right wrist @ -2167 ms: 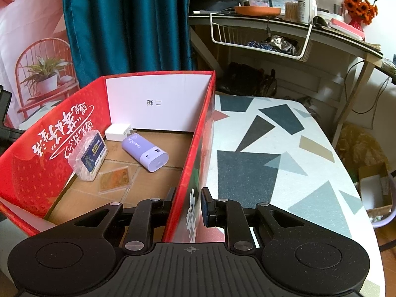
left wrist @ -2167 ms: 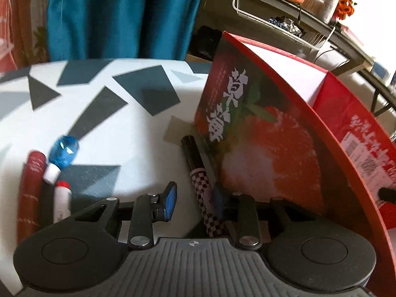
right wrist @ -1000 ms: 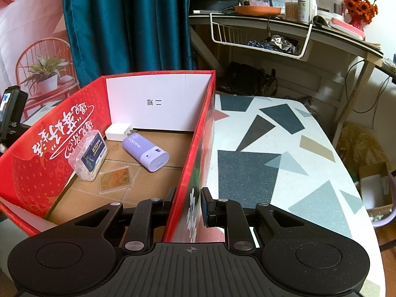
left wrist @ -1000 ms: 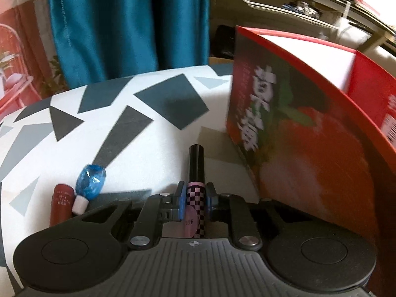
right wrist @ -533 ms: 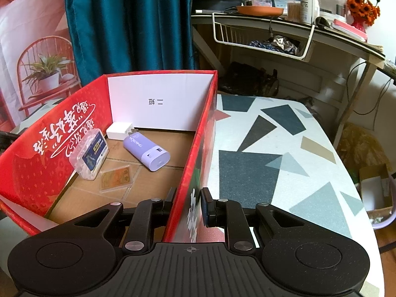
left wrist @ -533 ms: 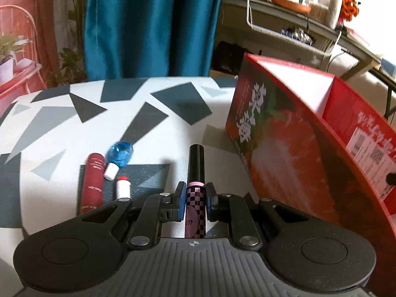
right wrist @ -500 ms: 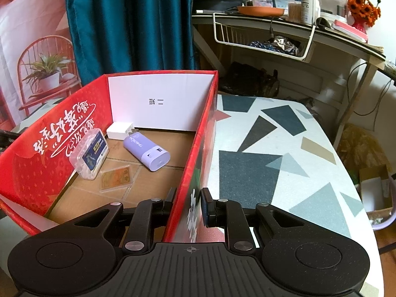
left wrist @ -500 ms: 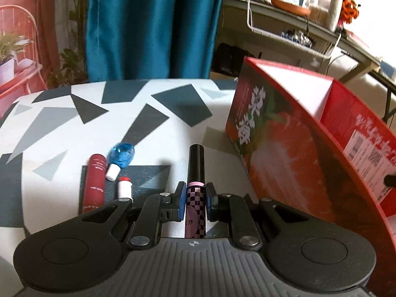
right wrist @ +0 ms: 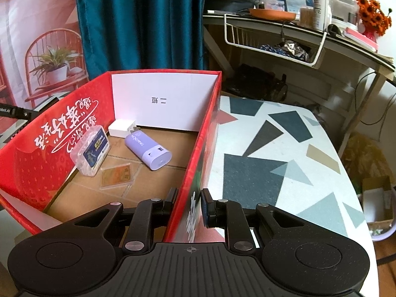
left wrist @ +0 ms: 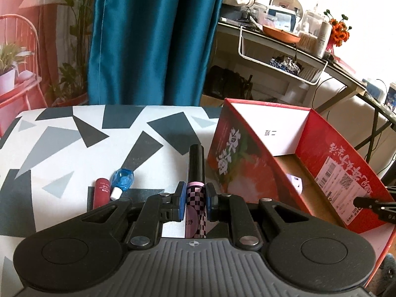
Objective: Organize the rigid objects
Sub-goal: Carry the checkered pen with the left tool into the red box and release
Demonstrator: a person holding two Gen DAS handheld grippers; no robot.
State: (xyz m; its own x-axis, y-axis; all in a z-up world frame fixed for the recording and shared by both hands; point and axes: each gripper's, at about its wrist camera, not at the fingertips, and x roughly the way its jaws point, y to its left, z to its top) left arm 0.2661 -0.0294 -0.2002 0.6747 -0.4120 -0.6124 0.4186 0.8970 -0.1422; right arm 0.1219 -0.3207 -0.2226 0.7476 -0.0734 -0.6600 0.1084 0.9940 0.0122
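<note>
Left gripper (left wrist: 195, 199) pinching a checkered pink-and-black tube (left wrist: 195, 198) with a long black cap, blue pads pressed on both sides of the patterned body, cap end pointing forward and held above the patterned table (left wrist: 61, 148), just left of the red box (left wrist: 329, 153). On the table below and to the left: a dark red tube (left wrist: 101, 192) lying beside a blue faceted bottle (left wrist: 122, 179) with a white neck, the two nearly touching. Right gripper (right wrist: 189, 204) clamped on the box's right wall (right wrist: 198, 153) near its front corner, one finger inside, the other outside. Inside the box, on the cardboard floor: a lilac cylindrical device (right wrist: 148, 151), a white charger block (right wrist: 121, 128) against the white back panel, a clear plastic case (right wrist: 90, 150) leaning at the left wall, and a flat clear card holder (right wrist: 115, 176) near the middle. Beyond the table: a teal curtain (left wrist: 151, 39) and a cluttered desk (left wrist: 284, 34).
</note>
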